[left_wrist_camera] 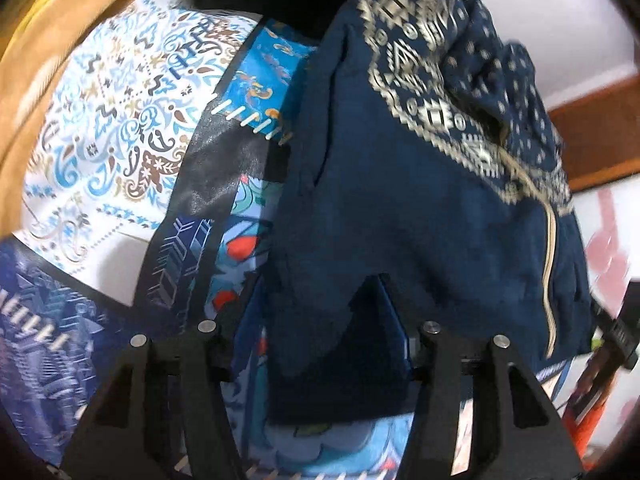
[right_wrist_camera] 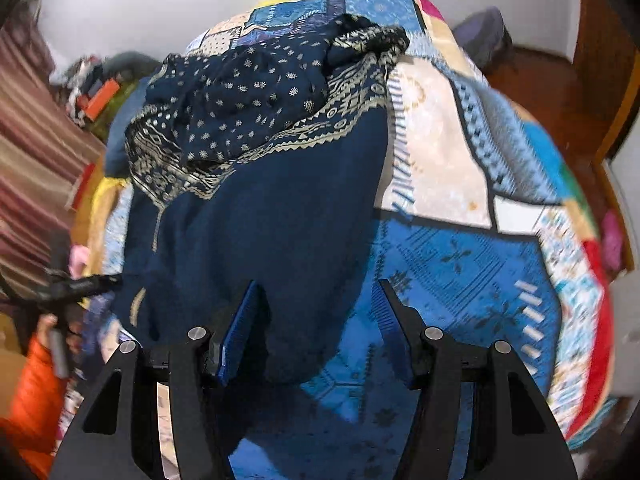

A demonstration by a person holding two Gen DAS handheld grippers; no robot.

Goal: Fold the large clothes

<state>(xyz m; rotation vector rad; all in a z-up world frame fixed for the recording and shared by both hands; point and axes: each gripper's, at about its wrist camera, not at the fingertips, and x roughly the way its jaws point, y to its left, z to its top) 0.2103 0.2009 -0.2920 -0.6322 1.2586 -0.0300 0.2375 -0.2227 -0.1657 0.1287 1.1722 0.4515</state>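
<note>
The navy garment [left_wrist_camera: 400,200] is lying bunched on the patchwork bedspread [left_wrist_camera: 112,120] of a bed, spreading ahead of both tongs. The left tongs [left_wrist_camera: 340,328] are sitting with fabric draped over and between the fingers; whether they are actually gripping it cannot be told. The right tongs [right_wrist_camera: 316,320] are gaping wide, holding nothing, the hem lying between their fingers. The cloth is looking light, soft and floppy, so pinching at hem corners or shoulder seams seems best.
</note>
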